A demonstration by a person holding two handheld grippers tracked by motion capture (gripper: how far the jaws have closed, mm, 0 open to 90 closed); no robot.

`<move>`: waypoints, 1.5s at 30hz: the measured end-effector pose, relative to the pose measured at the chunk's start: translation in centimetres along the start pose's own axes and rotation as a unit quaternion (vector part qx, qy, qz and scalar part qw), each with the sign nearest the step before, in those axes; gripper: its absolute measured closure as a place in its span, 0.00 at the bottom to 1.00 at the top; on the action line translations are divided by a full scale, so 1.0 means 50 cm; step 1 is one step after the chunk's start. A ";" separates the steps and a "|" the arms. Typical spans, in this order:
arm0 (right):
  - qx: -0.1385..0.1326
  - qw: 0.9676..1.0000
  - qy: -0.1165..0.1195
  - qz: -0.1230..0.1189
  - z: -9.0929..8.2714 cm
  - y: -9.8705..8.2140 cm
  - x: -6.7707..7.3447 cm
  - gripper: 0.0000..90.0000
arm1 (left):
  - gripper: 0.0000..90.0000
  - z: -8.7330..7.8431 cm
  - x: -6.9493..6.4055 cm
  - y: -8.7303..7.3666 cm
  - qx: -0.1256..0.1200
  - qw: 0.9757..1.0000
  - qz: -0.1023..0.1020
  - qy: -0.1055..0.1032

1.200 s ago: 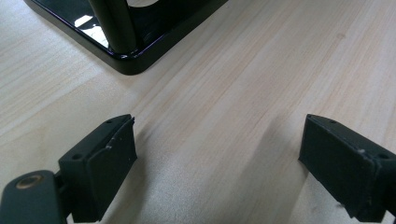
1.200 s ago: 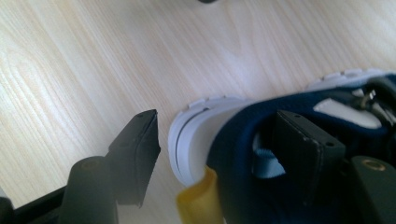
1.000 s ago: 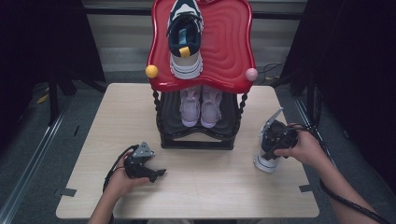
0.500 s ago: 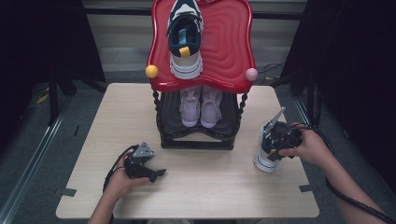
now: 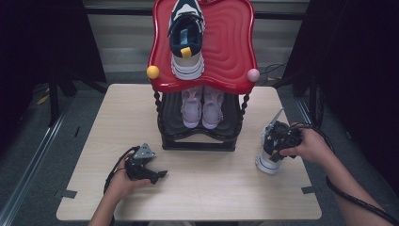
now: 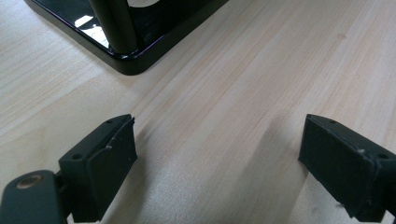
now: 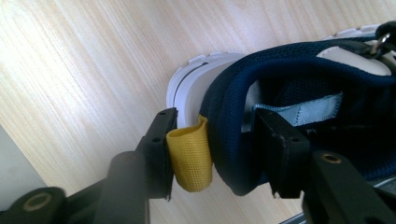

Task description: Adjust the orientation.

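A navy and white sneaker (image 7: 299,79) lies on the table at the right, and its white heel (image 5: 266,163) shows under the hand. My right gripper (image 7: 215,116) has just been closing and is shut on the heel. One jaw presses the yellow pull tab (image 7: 189,156) from outside, the other sits inside against the padded collar. In the high view my right gripper (image 5: 273,149) points down over the shoe. My left gripper (image 5: 158,176) rests on the table at the front left, and its jaws (image 6: 219,140) stand wide open over bare wood.
A shoe rack with a red top (image 5: 230,56) and black base (image 5: 197,144) stands mid-table. A matching navy sneaker (image 5: 187,40) lies on top, and a pale pink pair (image 5: 202,108) is on the lower shelf. The base corner (image 6: 126,63) is just ahead of my left jaws.
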State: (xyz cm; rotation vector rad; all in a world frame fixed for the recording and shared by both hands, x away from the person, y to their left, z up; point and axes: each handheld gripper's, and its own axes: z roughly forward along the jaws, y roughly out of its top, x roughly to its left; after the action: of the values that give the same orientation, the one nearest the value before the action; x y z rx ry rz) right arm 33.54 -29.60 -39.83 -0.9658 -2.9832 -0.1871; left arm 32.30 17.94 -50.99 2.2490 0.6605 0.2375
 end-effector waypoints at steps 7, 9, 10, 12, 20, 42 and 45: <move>0.004 1.000 0.010 -0.001 -0.001 0.005 -0.002 0.69 | 0.11 0.000 0.000 0.000 -0.001 1.000 -0.001 -0.001; 0.005 1.000 0.005 -0.002 -0.001 0.006 -0.004 0.70 | 0.11 0.000 0.000 0.000 -0.001 1.000 -0.001 -0.001; 0.004 1.000 0.005 -0.004 0.000 0.006 -0.005 0.71 | 0.11 0.000 0.000 0.000 -0.001 1.000 -0.001 -0.001; 0.005 1.000 0.005 -0.004 0.000 0.007 -0.004 0.71 | 0.11 0.000 0.001 0.000 -0.002 1.000 -0.001 -0.002; 0.008 1.000 0.006 -0.006 0.000 0.007 -0.006 0.73 | 0.12 0.000 0.001 0.000 -0.002 1.000 -0.001 -0.001; 0.023 0.999 0.030 0.002 0.000 0.018 0.003 0.77 | 0.12 0.000 0.001 0.000 -0.002 1.000 -0.001 -0.002; 0.024 0.999 0.036 0.004 0.001 0.019 0.004 0.77 | 0.12 0.000 0.001 0.000 -0.002 1.000 -0.001 -0.002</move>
State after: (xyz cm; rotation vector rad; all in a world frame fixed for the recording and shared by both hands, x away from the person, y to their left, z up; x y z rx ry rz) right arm 33.93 -28.72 -39.76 -0.9464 -2.9032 -0.1479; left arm 32.34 17.97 -51.00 2.2440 0.6605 0.2330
